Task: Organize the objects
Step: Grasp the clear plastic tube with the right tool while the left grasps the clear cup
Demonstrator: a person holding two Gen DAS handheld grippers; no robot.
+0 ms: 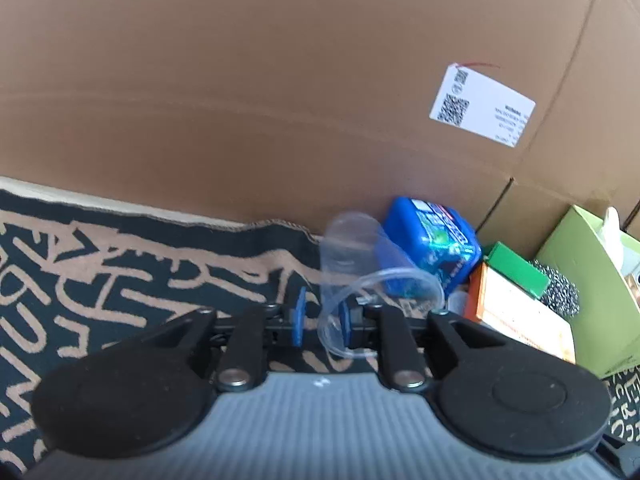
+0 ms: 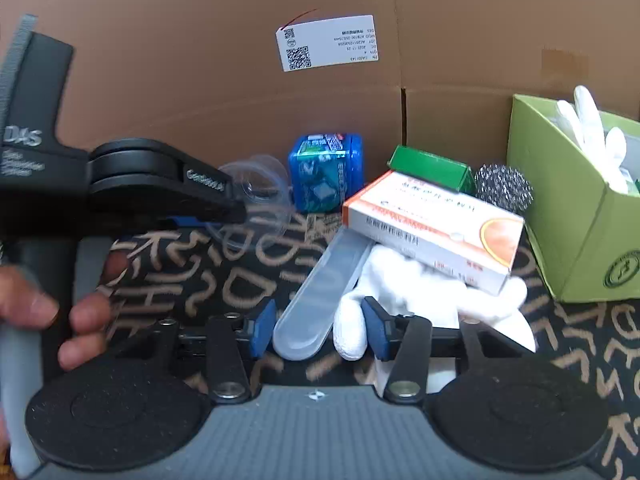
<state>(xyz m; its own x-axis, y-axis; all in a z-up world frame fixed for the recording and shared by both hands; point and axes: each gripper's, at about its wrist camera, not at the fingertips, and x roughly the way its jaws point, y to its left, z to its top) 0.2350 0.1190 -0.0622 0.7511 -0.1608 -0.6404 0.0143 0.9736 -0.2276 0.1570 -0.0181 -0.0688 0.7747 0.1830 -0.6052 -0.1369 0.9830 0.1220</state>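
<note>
A clear plastic cup [image 1: 352,256] lies on its side on the patterned rug [image 1: 120,272], in front of a blue plastic box [image 1: 434,240]. My left gripper [image 1: 321,318] straddles the cup's rim wall, one blue pad inside and one outside; a strip of rug shows between the outer pad and the wall. In the right wrist view that gripper [image 2: 240,210] reaches the cup [image 2: 256,196] from the left. My right gripper [image 2: 320,332] is open around the end of a frosted oblong case [image 2: 320,296] and a white glove's [image 2: 420,288] fingertip.
An orange-and-white medicine box [image 2: 432,228] rests on the glove, with a green box [image 2: 428,170] and steel scourer [image 2: 503,186] behind. A green open carton [image 2: 572,220] stands right. A cardboard wall [image 2: 200,80] closes the back. A person's hand [image 2: 60,312] holds the left gripper.
</note>
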